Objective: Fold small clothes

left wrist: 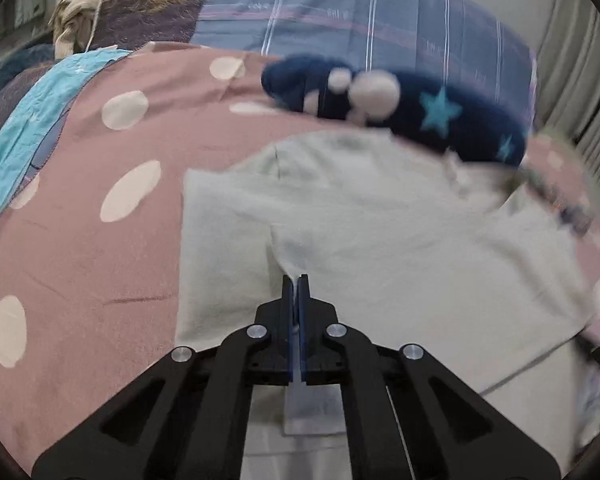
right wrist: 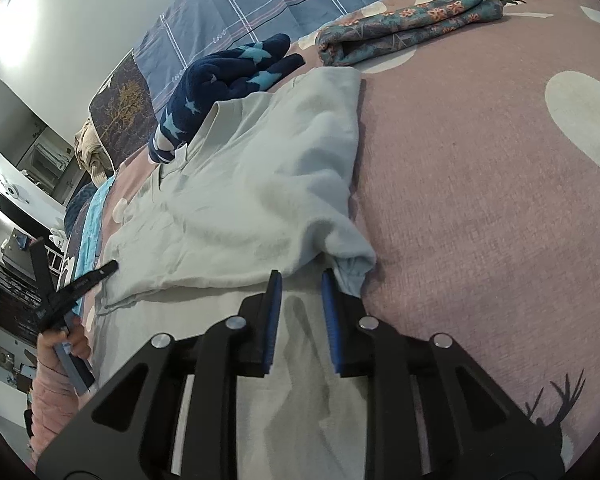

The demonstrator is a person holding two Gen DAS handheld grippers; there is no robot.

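Observation:
A pale grey-green garment (left wrist: pixel 380 220) (right wrist: pixel 240 200) lies partly folded on the pink dotted bedspread (left wrist: pixel 80 240) (right wrist: pixel 480 200). My left gripper (left wrist: pixel 298 280) is shut on a small pinch of the garment's cloth, which rises into a ridge at its tips. In the right wrist view the left gripper (right wrist: pixel 100 272) shows at the garment's left edge, held by a hand (right wrist: pixel 60 344). My right gripper (right wrist: pixel 300 278) stands open at the garment's near folded edge. Only flat cloth lies under the gap, and a bunched corner rests against the outside of its right finger (right wrist: pixel 332 292).
A navy fleece piece with light blue stars (left wrist: pixel 440 112) (right wrist: pixel 220 76) lies at the garment's far end. A folded floral garment (right wrist: pixel 412 20) sits further back on the right. A blue checked quilt (left wrist: pixel 380 12) (right wrist: pixel 260 4) and a dark pillow (right wrist: pixel 120 108) line the far side.

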